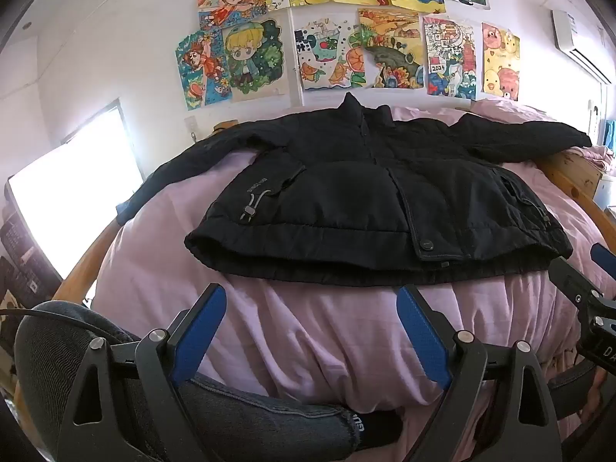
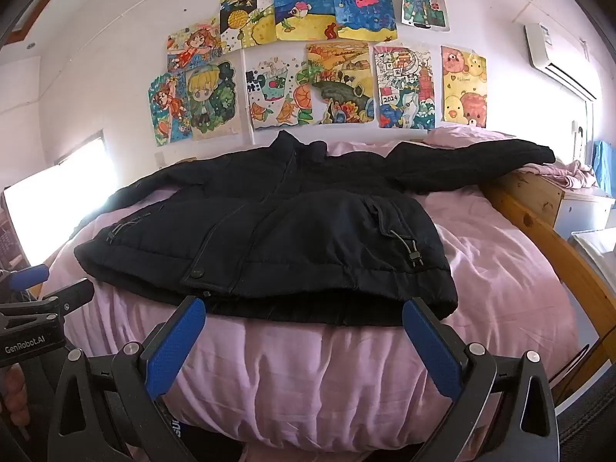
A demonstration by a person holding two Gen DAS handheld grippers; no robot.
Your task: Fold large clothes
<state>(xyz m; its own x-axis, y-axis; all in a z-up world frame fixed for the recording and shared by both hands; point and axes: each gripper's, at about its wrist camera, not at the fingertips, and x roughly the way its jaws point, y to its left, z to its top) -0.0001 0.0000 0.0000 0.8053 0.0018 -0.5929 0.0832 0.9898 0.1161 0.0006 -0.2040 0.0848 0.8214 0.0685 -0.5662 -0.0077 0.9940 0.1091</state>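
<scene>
A black padded jacket [image 1: 358, 196] lies flat and front up on a pink bedcover [image 1: 308, 327], collar toward the wall, both sleeves spread out sideways. It also shows in the right wrist view [image 2: 277, 238]. My left gripper [image 1: 312, 300] is open and empty, just short of the jacket's hem. My right gripper [image 2: 304, 312] is open and empty, its blue fingertips [image 2: 417, 317] at the hem's near edge. The right gripper shows at the right edge of the left wrist view [image 1: 593, 269], and the left gripper shows at the left edge of the right wrist view [image 2: 34, 285].
The bed has a wooden frame [image 2: 539, 223] along its right side. Children's drawings [image 2: 308, 69] cover the wall behind. A bright window [image 1: 73, 192] is at the left. An air conditioner [image 2: 558, 57] hangs at the upper right. A jeans-clad leg [image 1: 231, 415] is below the left gripper.
</scene>
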